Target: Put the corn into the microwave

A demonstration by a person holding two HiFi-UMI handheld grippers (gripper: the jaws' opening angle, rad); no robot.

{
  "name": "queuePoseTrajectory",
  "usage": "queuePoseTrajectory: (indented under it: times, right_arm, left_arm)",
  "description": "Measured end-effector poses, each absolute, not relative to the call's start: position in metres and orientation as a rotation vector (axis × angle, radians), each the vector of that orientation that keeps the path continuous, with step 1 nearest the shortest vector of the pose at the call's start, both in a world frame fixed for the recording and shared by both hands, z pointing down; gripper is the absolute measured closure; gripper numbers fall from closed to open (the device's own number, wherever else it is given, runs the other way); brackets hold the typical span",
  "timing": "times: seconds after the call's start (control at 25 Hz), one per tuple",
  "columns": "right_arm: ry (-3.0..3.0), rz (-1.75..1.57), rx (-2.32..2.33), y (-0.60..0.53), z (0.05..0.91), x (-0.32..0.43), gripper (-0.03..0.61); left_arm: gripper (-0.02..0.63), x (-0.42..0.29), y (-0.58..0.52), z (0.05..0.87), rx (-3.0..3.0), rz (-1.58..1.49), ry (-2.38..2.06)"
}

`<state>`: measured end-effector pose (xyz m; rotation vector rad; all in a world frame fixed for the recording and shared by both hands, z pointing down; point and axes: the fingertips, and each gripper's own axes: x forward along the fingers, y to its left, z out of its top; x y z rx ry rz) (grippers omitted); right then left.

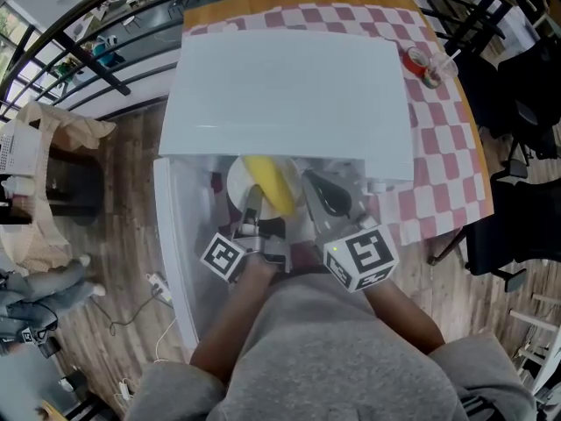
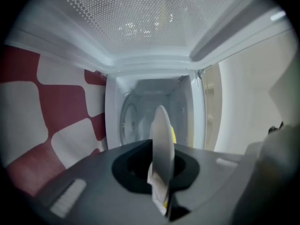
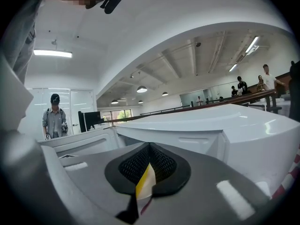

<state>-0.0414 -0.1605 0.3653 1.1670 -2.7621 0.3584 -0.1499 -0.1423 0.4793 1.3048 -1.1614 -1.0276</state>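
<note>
A yellow corn cob (image 1: pixel 270 182) lies on a small white plate (image 1: pixel 238 181) at the mouth of the open white microwave (image 1: pixel 289 95). My left gripper (image 1: pixel 252 203) is shut on the plate's near rim. In the left gripper view the plate (image 2: pixel 162 144) stands edge-on between the jaws of the left gripper (image 2: pixel 161 175), a sliver of corn (image 2: pixel 174 136) shows behind it, and the microwave cavity (image 2: pixel 145 109) lies straight ahead. My right gripper (image 1: pixel 323 193) is shut beside the plate, to its right. In its own view the right gripper (image 3: pixel 149 165) points over the microwave body (image 3: pixel 225 125).
The microwave door (image 1: pixel 175 261) hangs open on the left. The oven stands on a table with a red-and-white checked cloth (image 1: pixel 443 147), and a red tape roll (image 1: pixel 419 64) lies at its far right. A person (image 3: pixel 55 118) stands in the background.
</note>
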Motion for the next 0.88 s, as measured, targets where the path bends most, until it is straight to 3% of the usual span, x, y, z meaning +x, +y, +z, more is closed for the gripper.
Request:
queuePoseTrajectory:
  times: [0.88]
  right_arm:
    - [-2.666, 0.298, 1.295, -0.166, 0.375, -0.046, 0.58]
  left_arm:
    - [0.601, -0.162, -0.179, 0.53, 1.26, -0.971, -1.119]
